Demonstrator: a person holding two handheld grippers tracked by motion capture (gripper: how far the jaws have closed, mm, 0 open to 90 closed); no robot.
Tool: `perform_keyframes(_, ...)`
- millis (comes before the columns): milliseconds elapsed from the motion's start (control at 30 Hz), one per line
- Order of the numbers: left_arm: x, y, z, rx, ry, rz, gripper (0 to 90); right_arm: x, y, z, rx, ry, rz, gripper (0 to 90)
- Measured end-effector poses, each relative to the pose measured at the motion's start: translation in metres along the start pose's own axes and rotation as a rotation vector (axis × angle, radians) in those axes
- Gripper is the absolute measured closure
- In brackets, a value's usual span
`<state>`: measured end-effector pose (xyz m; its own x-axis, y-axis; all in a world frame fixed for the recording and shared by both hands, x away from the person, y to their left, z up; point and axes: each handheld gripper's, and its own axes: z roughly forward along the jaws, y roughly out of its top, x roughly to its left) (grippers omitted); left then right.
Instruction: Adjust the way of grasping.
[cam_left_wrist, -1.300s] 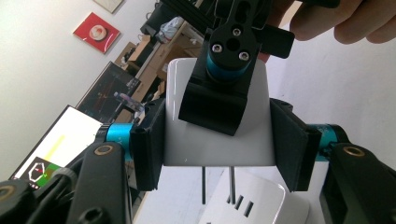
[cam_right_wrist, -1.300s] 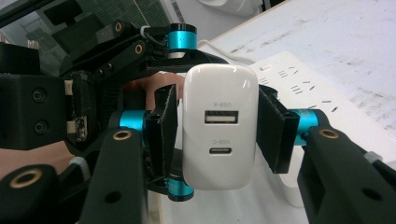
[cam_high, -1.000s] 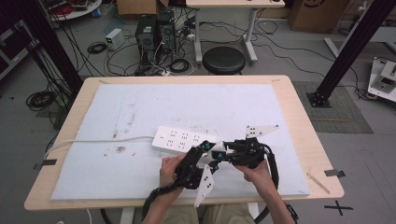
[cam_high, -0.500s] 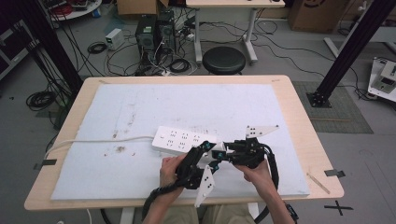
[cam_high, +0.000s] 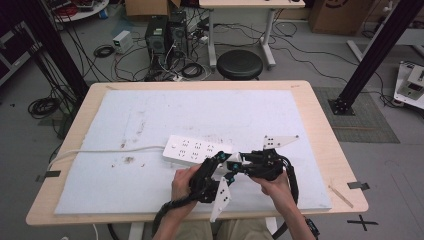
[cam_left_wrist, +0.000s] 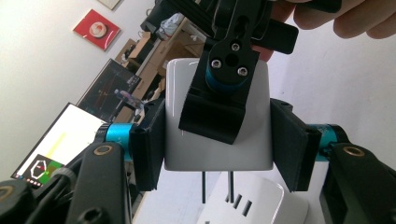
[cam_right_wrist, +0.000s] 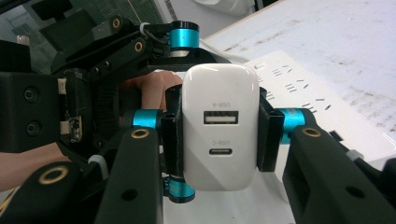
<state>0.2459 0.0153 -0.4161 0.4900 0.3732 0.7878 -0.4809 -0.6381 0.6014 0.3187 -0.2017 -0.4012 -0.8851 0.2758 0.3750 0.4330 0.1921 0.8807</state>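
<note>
Gripping a white charger (cam_right_wrist: 219, 133) from both sides at once, the two tongs meet over the near right end of a power strip (cam_high: 197, 150). The left gripper (cam_left_wrist: 218, 140) has its jaws closed part-way onto the charger's two flat sides, and the right gripper (cam_right_wrist: 218, 135) is clamped the same way across the other pair of sides, so the block is pinned in four directions. That double hold probably serves to keep the body square while it is lined up: in the left gripper view two thin prongs (cam_left_wrist: 217, 186) hang below the charger, just above the strip's slots, not yet seated as far as I can judge.

Beside the right gripper's jaws, the charger's end face points back at its camera, showing a USB-A port above a USB-C port, which fits a plug being pushed down away from that hand. Just beyond the tongs the strip lies flat on a pale mat (cam_high: 150, 115), and its white cord (cam_high: 100, 151) runs off to the left of the left gripper toward the table (cam_high: 325, 125) edge.

From the high view the hands (cam_high: 182, 182) and gripper bodies cover the charger almost wholly, so the gap between prongs and slots is hard to make out there. Which socket sits under the prongs is cut off at the bottom of the left gripper view.
</note>
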Motion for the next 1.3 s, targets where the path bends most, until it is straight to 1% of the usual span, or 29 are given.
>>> perform_keyframes(33,0.000,0.000,0.000,-0.002,-0.004,-0.003,42.0,0.000,0.000,0.000,0.003,-0.001,0.006,63.0)
perform_keyframes(133,0.001,-0.001,0.000,-0.004,-0.018,-0.009,41.8,0.001,0.000,0.000,0.006,-0.005,0.001,63.0)
perform_keyframes(200,0.002,-0.001,0.000,-0.002,-0.015,-0.006,40.1,0.000,0.000,0.000,0.009,-0.012,0.000,63.0)
perform_keyframes(267,0.002,-0.002,0.001,0.001,-0.013,-0.013,35.1,0.000,0.000,0.000,0.013,-0.015,0.004,63.0)
perform_keyframes(300,0.002,-0.002,0.002,0.000,-0.016,-0.024,33.2,-0.001,0.000,0.000,0.010,-0.020,0.003,63.0)
perform_keyframes(333,0.003,-0.003,0.003,0.003,-0.033,-0.034,30.6,-0.001,0.000,0.000,0.008,-0.016,0.003,63.0)
perform_keyframes(400,0.003,-0.003,0.003,0.003,-0.037,-0.031,26.2,-0.001,0.000,0.000,0.004,-0.014,0.007,63.0)
perform_keyframes(433,0.001,-0.004,0.004,-0.003,-0.054,-0.028,26.2,-0.001,0.000,-0.001,0.002,-0.016,0.006,63.0)
perform_keyframes(467,0.001,-0.004,0.004,-0.002,-0.056,-0.023,24.1,-0.001,0.000,-0.001,0.003,-0.021,0.010,63.0)
perform_keyframes(500,0.000,-0.005,0.004,-0.007,-0.069,-0.029,23.1,-0.001,0.000,-0.002,0.008,-0.026,0.014,63.0)
perform_keyframes(533,0.000,-0.005,0.004,-0.002,-0.062,-0.025,22.9,-0.001,0.000,-0.002,0.004,-0.028,0.011,63.0)
perform_keyframes(567,0.001,-0.005,0.004,-0.005,-0.070,-0.033,22.9,-0.001,0.000,-0.002,0.005,-0.029,0.013,63.0)
perform_keyframes(633,0.001,-0.005,0.004,-0.006,-0.064,-0.035,22.9,-0.002,0.000,-0.003,0.002,-0.029,0.009,63.0)
perform_keyframes(667,0.002,-0.005,0.004,-0.014,-0.070,-0.047,22.8,-0.002,0.000,-0.003,0.004,-0.033,0.010,63.0)
perform_keyframes(733,0.003,-0.005,0.003,-0.008,-0.060,-0.051,22.8,-0.001,0.000,-0.004,0.010,-0.044,0.011,63.0)
perform_keyframes(767,0.004,-0.006,0.003,-0.011,-0.062,-0.064,22.8,-0.001,0.000,-0.004,0.014,-0.046,0.009,63.0)
perform_keyframes(800,0.005,-0.006,0.002,-0.015,-0.053,-0.078,22.8,-0.001,-0.001,-0.004,0.010,-0.053,0.001,63.0)
perform_keyframes(833,0.006,-0.006,0.001,-0.016,-0.053,-0.082,22.8,-0.001,0.000,-0.005,0.009,-0.057,-0.001,63.0)
perform_keyframes(867,0.007,-0.007,0.000,-0.020,-0.055,-0.100,22.8,-0.001,0.000,-0.006,0.010,-0.064,-0.006,63.0)
perform_keyframes(900,0.007,-0.007,0.000,-0.020,-0.055,-0.100,22.8,-0.001,0.000,-0.006,0.010,-0.064,-0.006,63.0)
perform_keyframes(933,0.010,-0.008,-0.002,-0.027,-0.059,-0.129,22.8,-0.001,0.000,-0.007,0.004,-0.071,-0.002,63.0)
perform_keyframes(967,0.011,-0.009,-0.003,-0.027,-0.061,-0.145,22.8,-0.002,0.000,-0.009,0.000,-0.084,0.001,63.0)
perform_keyframes(1100,0.015,-0.012,-0.009,-0.025,-0.060,-0.184,22.8,-0.005,0.000,-0.014,-0.019,-0.108,-0.005,63.1)
perform_keyframes(1133,0.015,-0.013,-0.011,-0.025,-0.057,-0.197,22.8,-0.005,0.000,-0.015,-0.016,-0.116,0.003,63.1)
perform_keyframes(1200,0.018,-0.015,-0.014,-0.029,-0.049,-0.235,22.8,-0.006,0.000,-0.017,-0.022,-0.131,-0.006,63.1)
perform_keyframes(1267,0.020,-0.017,-0.018,-0.015,-0.025,-0.270,22.8,-0.007,0.000,-0.019,-0.025,-0.142,-0.005,63.1)
perform_keyframes(1300,0.022,-0.018,-0.020,-0.011,-0.021,-0.296,22.9,-0.007,0.000,-0.020,-0.026,-0.146,-0.006,63.1)
